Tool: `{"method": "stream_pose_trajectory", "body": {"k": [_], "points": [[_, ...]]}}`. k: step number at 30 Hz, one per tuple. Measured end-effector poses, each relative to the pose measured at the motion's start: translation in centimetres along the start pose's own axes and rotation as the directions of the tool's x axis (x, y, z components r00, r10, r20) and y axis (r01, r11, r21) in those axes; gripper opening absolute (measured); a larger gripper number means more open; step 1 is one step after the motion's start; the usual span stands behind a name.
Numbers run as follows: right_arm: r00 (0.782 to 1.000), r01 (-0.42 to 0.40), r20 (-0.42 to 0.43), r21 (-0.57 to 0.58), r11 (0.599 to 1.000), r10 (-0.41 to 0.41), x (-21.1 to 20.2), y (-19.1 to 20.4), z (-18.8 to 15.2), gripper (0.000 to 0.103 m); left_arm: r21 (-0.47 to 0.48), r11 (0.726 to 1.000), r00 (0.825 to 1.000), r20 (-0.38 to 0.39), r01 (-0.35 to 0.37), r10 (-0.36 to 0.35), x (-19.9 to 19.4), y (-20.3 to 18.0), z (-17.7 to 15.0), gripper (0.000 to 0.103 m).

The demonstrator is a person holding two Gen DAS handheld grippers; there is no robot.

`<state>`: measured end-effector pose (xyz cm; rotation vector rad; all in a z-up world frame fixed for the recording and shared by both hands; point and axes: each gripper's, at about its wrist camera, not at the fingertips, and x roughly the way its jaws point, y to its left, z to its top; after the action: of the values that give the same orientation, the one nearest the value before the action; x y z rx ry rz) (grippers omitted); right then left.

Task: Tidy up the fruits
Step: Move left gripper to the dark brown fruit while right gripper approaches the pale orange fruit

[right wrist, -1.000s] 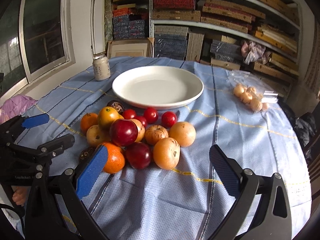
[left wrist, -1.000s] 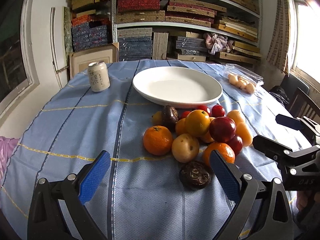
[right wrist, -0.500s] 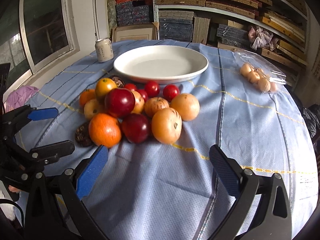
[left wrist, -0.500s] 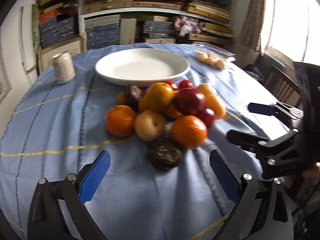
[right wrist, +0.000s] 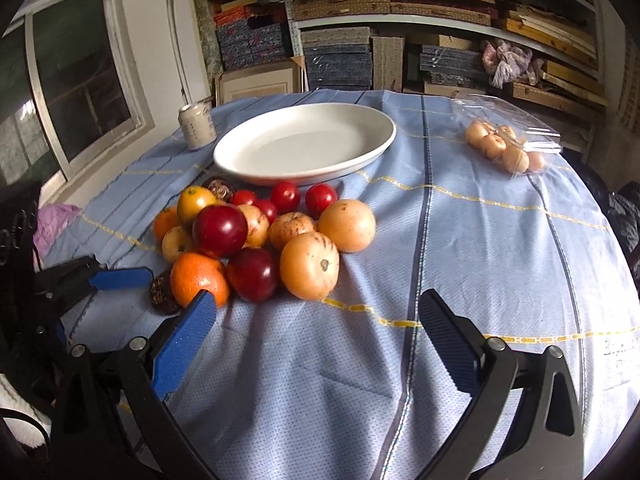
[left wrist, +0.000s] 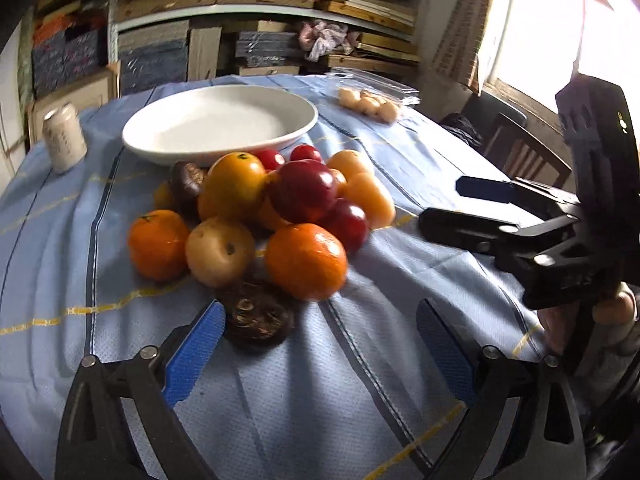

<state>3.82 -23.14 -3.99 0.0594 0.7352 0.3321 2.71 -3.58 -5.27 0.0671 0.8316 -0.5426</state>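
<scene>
A pile of fruit lies on the blue tablecloth in front of an empty white plate (left wrist: 220, 124) (right wrist: 304, 144). It holds oranges (left wrist: 306, 260) (right wrist: 199, 278), dark red apples (left wrist: 304, 192) (right wrist: 220, 230), tan round fruits (right wrist: 310, 266), small red tomatoes (right wrist: 285, 196) and a dark brown fruit (left wrist: 256, 318). My left gripper (left wrist: 320, 348) is open, its left fingertip beside the dark brown fruit; it also shows in the right wrist view (right wrist: 120, 278). My right gripper (right wrist: 318, 340) is open just short of the pile; it also shows in the left wrist view (left wrist: 472, 208).
A pale drink can (left wrist: 64, 138) (right wrist: 197, 126) stands left of the plate. A clear bag of small tan fruits (left wrist: 370, 104) (right wrist: 504, 146) lies at the back right. Shelves of stacked boards rise behind the table. A dark chair (left wrist: 520, 148) stands at the right edge.
My left gripper has moved forward and right toward the pile, the dark brown fruit now near its left finger. My right gripper has drawn closer to the fruit. Both stay open.
</scene>
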Motion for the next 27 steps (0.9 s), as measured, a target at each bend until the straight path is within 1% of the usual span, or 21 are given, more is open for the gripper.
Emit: {"method": "stream_pose_trajectory", "body": {"k": [2,3,4,6,8,10,12,15,17,18,19,20,21,23,25,27], "points": [[1.0,-0.005,-0.002,0.011,1.0,0.005,0.0,-0.1,0.0,0.099,-0.002,0.999,0.999,-0.014,-0.034,0.034,0.3,0.1,0.2,0.091],[1.0,-0.006,-0.005,0.012,1.0,0.006,0.1,0.0,0.0,0.099,0.004,0.998,0.998,-0.013,-0.056,0.056,0.3,0.1,0.3,0.084],[1.0,-0.005,-0.006,0.012,1.0,0.005,0.1,-0.1,0.0,0.099,0.006,0.997,0.997,-0.016,-0.077,0.077,0.6,0.2,0.6,0.081],[1.0,-0.002,-0.001,0.015,1.0,0.002,-0.1,-0.1,0.1,0.099,-0.006,0.995,0.995,-0.022,-0.099,0.098,0.7,0.6,0.8,0.071],[1.0,-0.004,0.0,0.023,1.0,0.004,-0.2,-0.2,0.2,0.099,-0.018,0.996,0.996,-0.029,-0.087,0.087,0.8,1.0,0.8,0.07],[1.0,-0.008,0.0,0.032,0.999,0.008,-0.2,-0.4,0.2,0.099,-0.031,0.997,0.996,-0.056,-0.074,0.072,1.2,1.2,0.6,0.069],[1.0,-0.01,-0.007,0.033,0.999,0.011,0.0,-0.4,0.2,0.099,-0.027,0.996,0.995,-0.056,-0.087,0.086,0.9,1.3,0.2,0.069],[0.999,-0.025,-0.03,0.026,0.999,0.026,0.6,-0.2,-0.1,0.099,-0.046,0.995,0.995,-0.052,-0.084,0.082,0.5,1.8,0.0,0.069],[0.997,-0.037,-0.06,0.003,0.999,0.038,1.3,0.2,-0.4,0.099,-0.055,0.995,0.995,-0.049,-0.086,0.083,0.3,2.0,-0.1,0.068],[0.997,-0.042,-0.068,-0.007,0.999,0.041,1.5,0.4,-0.5,0.098,-0.057,0.995,0.996,-0.046,-0.081,0.078,0.2,2.1,-0.1,0.062],[0.995,-0.048,-0.084,-0.023,0.999,0.046,1.9,0.8,-0.6,0.088,-0.056,0.996,0.997,-0.045,-0.071,0.069,0.1,2.0,-0.2,0.06],[0.993,-0.055,-0.103,-0.033,0.998,0.051,2.3,1.0,-0.8,0.073,-0.05,0.996,0.996,-0.043,-0.08,0.078,0.0,1.8,-0.4,0.059],[0.991,-0.06,-0.12,-0.037,0.997,0.055,2.7,1.1,-0.9,0.067,-0.044,0.995,0.995,-0.043,-0.089,0.087,0.0,1.7,-0.5,0.057],[0.989,-0.068,-0.13,-0.029,0.997,0.063,3.3,1.0,-0.8,0.065,-0.038,0.994,0.994,-0.044,-0.099,0.097,-0.1,1.7,-0.6,0.054],[0.992,-0.068,-0.106,-0.015,0.998,0.066,3.4,0.6,-0.1,0.065,-0.047,0.994,0.995,-0.045,-0.095,0.093,-0.2,1.9,-0.6,0.053],[0.992,-0.086,-0.092,0.01,0.996,0.086,3.6,0.4,0.7,0.065,-0.054,0.994,0.995,-0.046,-0.092,0.09,-0.3,2.0,-0.6,0.053]]}}
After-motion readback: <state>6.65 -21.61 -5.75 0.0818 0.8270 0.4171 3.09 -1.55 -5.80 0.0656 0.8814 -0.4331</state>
